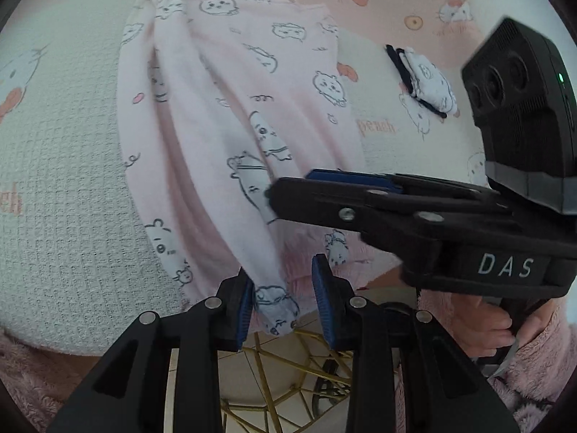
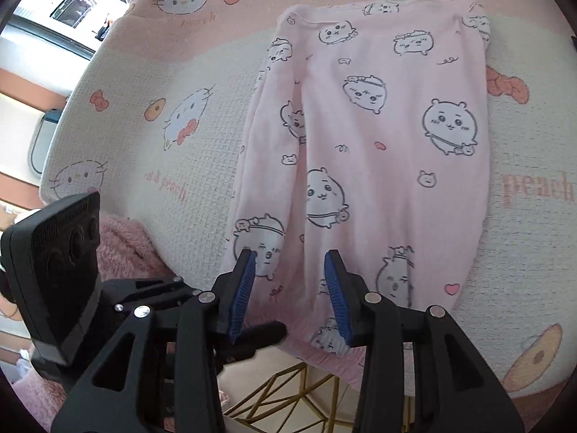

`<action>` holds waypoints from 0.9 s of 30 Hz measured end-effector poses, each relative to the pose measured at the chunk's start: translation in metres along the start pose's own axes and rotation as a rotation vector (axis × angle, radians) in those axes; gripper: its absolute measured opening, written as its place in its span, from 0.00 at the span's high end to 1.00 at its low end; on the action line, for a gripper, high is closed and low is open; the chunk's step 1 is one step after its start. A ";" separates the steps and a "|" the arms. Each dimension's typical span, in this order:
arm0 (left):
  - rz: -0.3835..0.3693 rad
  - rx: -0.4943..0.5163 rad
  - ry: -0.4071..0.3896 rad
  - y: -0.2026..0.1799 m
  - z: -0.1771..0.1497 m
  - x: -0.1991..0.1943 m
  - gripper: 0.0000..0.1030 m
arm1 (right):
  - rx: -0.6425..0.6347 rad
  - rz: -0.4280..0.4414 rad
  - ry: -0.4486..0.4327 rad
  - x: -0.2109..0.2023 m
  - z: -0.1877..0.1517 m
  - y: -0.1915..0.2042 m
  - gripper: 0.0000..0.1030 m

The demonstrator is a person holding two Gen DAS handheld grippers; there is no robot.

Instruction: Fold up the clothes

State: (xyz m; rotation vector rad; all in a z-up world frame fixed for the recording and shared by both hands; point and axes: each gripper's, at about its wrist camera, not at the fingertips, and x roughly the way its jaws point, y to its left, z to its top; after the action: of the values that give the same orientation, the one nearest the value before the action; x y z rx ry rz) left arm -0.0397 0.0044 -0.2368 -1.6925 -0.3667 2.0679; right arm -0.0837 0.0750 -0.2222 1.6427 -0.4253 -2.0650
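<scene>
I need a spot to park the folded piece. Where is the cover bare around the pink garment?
Widest bare patch: the cover left of the pink garment, up to the cat print. A narrower strip lies on its other side, between it and the small folded bundle. The near hem is crowded: left gripper and right gripper both work there.

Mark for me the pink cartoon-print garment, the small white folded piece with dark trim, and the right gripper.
pink cartoon-print garment (image 2: 378, 137): right wrist view, middle of its flat panel.
small white folded piece with dark trim (image 1: 429, 79): left wrist view, its white top face.
right gripper (image 2: 290, 288): right wrist view, midway between its blue-padded fingertips.
</scene>
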 end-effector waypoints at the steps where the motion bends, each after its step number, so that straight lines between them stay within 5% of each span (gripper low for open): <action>1: -0.002 0.008 -0.001 -0.002 0.001 0.000 0.68 | -0.005 0.002 0.004 0.003 0.001 0.003 0.60; 5: 0.007 0.024 -0.004 -0.003 0.000 -0.002 0.65 | 0.007 -0.087 0.064 0.023 -0.002 -0.001 0.60; 10: -0.026 -0.050 -0.036 0.014 0.000 -0.014 0.63 | 0.126 -0.044 0.014 0.007 -0.012 -0.026 0.62; 16: -0.146 -0.166 -0.123 0.035 0.004 -0.031 0.61 | 0.111 -0.067 -0.008 0.001 -0.017 -0.030 0.63; 20: -0.166 -0.286 -0.027 0.056 0.004 -0.002 0.61 | 0.144 -0.007 -0.024 -0.004 -0.016 -0.035 0.61; 24: -0.182 -0.249 -0.025 0.048 0.009 0.007 0.61 | 0.174 0.002 -0.085 -0.030 -0.016 -0.041 0.61; 27: -0.152 -0.253 -0.028 0.050 0.010 0.009 0.78 | 0.178 -0.092 -0.113 -0.042 -0.020 -0.051 0.60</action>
State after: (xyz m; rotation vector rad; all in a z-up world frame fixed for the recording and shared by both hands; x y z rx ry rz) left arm -0.0596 -0.0335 -0.2659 -1.7167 -0.7708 2.0026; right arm -0.0649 0.1414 -0.2186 1.6790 -0.5971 -2.2518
